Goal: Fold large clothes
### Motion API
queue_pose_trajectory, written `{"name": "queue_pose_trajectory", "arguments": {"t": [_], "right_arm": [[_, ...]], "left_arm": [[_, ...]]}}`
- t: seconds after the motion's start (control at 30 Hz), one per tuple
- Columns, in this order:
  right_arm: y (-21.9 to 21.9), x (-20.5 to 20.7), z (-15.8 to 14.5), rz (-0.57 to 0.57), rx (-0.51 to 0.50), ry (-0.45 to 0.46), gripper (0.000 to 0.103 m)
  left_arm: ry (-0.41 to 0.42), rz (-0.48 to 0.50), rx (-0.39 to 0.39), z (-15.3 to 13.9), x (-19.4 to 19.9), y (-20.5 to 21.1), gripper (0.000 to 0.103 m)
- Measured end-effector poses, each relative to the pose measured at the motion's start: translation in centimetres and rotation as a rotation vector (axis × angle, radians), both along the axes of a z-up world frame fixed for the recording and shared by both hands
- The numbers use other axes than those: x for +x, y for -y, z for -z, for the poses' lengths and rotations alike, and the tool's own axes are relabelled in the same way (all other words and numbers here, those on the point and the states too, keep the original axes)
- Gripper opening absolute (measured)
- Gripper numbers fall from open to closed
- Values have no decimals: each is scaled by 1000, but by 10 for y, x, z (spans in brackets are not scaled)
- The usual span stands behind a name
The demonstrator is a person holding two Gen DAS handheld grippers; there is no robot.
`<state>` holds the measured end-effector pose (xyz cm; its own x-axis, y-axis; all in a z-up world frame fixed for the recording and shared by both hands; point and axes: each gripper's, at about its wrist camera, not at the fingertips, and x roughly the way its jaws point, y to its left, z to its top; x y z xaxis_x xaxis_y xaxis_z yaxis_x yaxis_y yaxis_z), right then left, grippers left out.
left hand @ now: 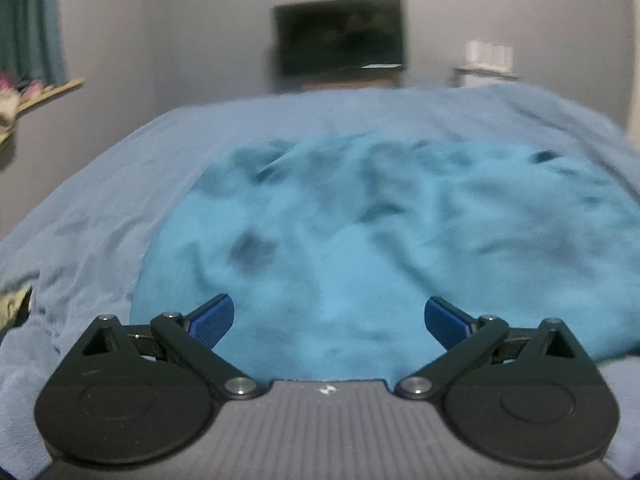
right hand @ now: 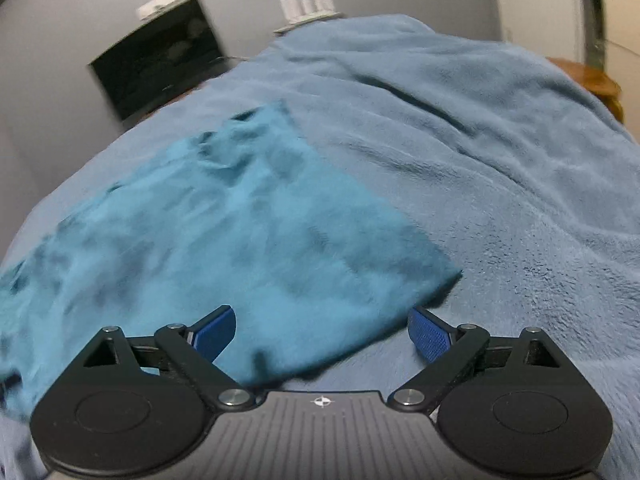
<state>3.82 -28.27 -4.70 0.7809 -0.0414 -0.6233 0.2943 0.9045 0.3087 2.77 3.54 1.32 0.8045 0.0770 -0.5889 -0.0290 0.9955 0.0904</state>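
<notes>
A bright turquoise garment (left hand: pixel 360 240) lies spread and wrinkled on a pale blue blanket (left hand: pixel 100 200). My left gripper (left hand: pixel 329 322) hovers over the garment's near edge, open wide, with nothing between its blue pads. In the right wrist view the same garment (right hand: pixel 240 240) stretches from far centre to near left, with a corner (right hand: pixel 452 276) pointing right. My right gripper (right hand: pixel 322 334) is open above the near edge of the garment, close to that corner, and holds nothing. Both views are blurred by motion.
The pale blue blanket (right hand: pixel 500 180) covers the whole bed. A dark screen (left hand: pixel 340 40) stands against the grey wall beyond the bed. A small white shelf unit (left hand: pixel 488 64) is at the far right, a teal curtain (left hand: pixel 28 20) at the left. A wooden piece (right hand: pixel 588 80) shows at right.
</notes>
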Motion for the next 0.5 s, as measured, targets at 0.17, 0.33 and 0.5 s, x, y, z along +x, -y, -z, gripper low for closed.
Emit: {"name": "queue_pose_trajectory", "arguments": {"t": [0.17, 0.33, 0.5], "right_arm": [[-25, -31, -24, -101, -164, 69, 101], [-32, -36, -25, -150, -158, 7, 101], [-8, -21, 0, -93, 60, -70, 100]], "left_arm": [[-64, 95, -40, -16, -34, 25, 103], [-87, 131, -69, -15, -43, 35, 103], [-119, 126, -91, -5, -37, 31, 103]]}}
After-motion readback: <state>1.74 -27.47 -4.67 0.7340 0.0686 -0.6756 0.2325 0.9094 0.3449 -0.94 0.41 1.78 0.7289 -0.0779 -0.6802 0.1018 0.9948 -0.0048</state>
